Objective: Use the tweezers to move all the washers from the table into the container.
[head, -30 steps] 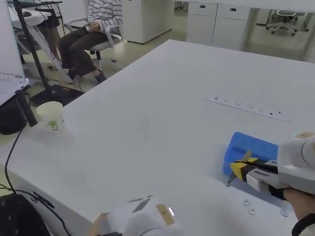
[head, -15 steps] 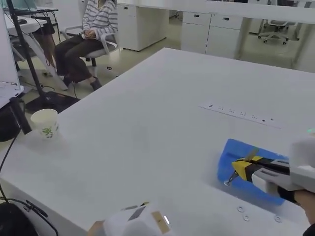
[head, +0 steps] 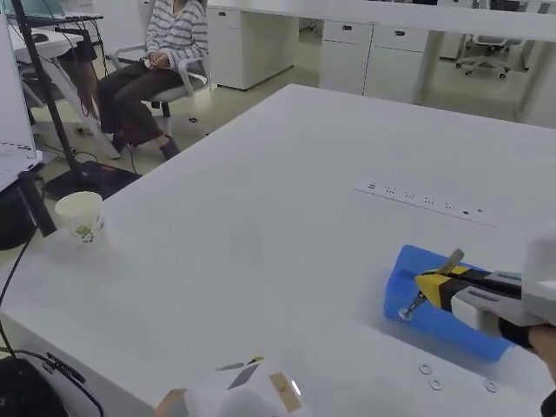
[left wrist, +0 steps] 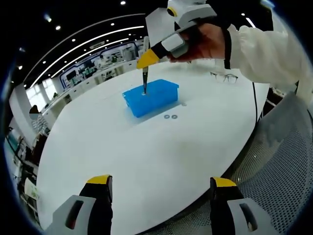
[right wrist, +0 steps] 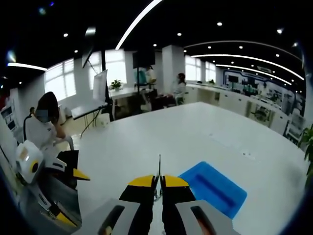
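Tweezers point(left wrist: 145, 73) moved over blue container point(head: 395, 287), washers point(head: 425, 369) alongside

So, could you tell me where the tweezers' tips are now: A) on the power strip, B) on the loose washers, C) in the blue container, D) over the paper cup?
C: in the left gripper view the tweezers, held by the right gripper, point down into the blue container, apart from the washers on the table beside it.
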A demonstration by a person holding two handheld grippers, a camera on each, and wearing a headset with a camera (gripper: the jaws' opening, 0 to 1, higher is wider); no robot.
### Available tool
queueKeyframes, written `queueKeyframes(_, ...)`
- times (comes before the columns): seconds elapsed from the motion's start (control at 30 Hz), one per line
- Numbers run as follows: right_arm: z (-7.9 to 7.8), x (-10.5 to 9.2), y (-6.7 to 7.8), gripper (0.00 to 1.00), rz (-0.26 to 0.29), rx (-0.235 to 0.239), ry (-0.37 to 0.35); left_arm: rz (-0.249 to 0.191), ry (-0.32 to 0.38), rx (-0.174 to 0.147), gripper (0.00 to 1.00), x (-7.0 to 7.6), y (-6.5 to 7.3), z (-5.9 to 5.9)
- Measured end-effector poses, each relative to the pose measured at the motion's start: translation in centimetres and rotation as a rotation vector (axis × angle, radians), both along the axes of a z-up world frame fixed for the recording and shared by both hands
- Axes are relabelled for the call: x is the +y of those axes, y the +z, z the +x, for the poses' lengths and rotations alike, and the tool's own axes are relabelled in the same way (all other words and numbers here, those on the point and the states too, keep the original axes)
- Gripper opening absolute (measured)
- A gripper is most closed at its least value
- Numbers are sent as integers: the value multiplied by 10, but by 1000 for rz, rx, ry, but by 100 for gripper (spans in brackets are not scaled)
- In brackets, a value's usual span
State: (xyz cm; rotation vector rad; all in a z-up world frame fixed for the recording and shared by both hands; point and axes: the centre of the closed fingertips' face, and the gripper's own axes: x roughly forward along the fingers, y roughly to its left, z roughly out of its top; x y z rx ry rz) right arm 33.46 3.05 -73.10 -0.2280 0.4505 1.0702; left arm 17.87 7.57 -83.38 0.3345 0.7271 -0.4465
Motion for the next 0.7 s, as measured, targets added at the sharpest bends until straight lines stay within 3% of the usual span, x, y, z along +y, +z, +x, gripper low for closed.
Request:
queueKeyframes(0.33,21,-5,4,1,7,-13,-33,1,-1,3,83,0,-1,0)
queueKeyframes(0.7,41,-5,-3,1,-12,-35,-54,-1,7,5,83,1,-1,0)
